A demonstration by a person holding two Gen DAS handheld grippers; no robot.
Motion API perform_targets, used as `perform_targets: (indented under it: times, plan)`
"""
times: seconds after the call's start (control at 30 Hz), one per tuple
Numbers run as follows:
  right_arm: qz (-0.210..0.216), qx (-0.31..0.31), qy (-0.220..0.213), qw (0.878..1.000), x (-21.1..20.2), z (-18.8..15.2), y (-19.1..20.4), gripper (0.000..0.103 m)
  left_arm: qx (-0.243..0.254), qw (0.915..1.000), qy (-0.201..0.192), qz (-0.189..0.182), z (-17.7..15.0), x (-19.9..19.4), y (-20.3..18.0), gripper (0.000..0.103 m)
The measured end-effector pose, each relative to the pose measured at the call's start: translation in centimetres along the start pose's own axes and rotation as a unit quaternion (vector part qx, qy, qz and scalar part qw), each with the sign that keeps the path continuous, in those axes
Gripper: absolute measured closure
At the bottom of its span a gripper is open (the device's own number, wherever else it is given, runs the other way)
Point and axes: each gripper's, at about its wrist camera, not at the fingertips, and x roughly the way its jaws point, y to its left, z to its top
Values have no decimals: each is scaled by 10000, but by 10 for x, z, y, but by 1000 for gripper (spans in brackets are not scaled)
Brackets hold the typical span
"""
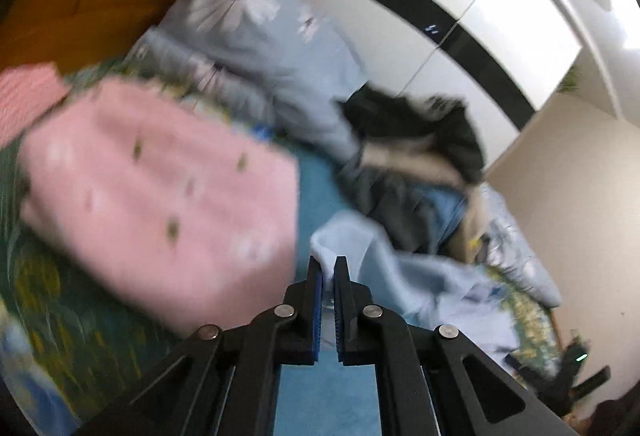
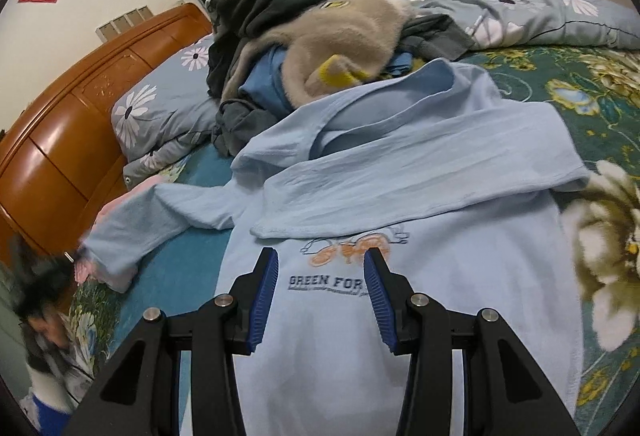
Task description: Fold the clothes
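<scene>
Left fingers [image 1: 328, 263] clamped on light-blue shirt [image 2: 400, 172], right fingers [image 2: 320, 256] apart, over floral bedspread [image 2: 580, 84].

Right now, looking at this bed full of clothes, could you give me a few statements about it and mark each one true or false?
1. The left gripper is shut on an end of the light blue shirt. True.
2. The right gripper is clamped on the shirt. False: its jaws stand open above the shirt's printed front, gripping nothing.
3. One sleeve is folded across the shirt's chest. True.
4. The heap of unfolded clothes lies on the floor. False: it sits on the bed, beyond the shirt.
5. The headboard is white metal. False: it is glossy orange-brown wood.
</scene>
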Motion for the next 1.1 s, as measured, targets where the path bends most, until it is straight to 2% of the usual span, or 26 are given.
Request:
perform_targets:
  times: [0.07,0.13,0.2,0.23,0.33,0.4,0.47,0.53,0.63,0.73,0.8,0.9,1.0,1.1]
  plan:
    - [-17,61,-3,10000,0,0,-5,57,137,9999,21,71,27,2,-1,98]
    - [-26,128,33,9999,2,0,-10,57,109,9997,86,208,40,6,5,98]
    - [-32,168,68,9998,5,-1,-13,57,-197,9995,215,-101,45,8,9,98]
    - [-35,170,80,9998,6,-2,-14,57,-189,9993,220,-236,46,7,3,98]
    - [-77,166,81,9998,4,-1,-20,57,78,9983,147,-558,47,0,-27,98]
    - [-88,215,54,9997,2,1,-26,57,347,9942,242,-988,47,1,-63,98]
    - [-76,287,3,9996,-2,3,-32,57,658,9863,386,-1461,45,5,-103,98]
    - [-83,328,-48,9994,-7,4,-36,57,1006,9744,588,-1922,39,16,-149,98]
    - [-130,362,-118,9992,-16,4,-45,57,1406,9515,990,-2550,22,46,-217,98]
    - [-214,451,-208,9985,-27,3,-60,57,1653,9328,1412,-2876,0,83,-270,98]
    - [-271,559,-269,9977,-34,2,-71,57,1789,9209,1715,-3007,-21,116,-304,98]
    - [-369,761,-346,9958,-45,0,-90,57,1807,9086,2228,-3035,-57,166,-342,98]
    - [-502,913,-378,9938,-54,-3,-108,57,1726,9005,2732,-2912,-92,219,-364,98]
    - [-609,1024,-394,9921,-60,-6,-123,57,1725,8966,3081,-2673,-126,268,-379,98]
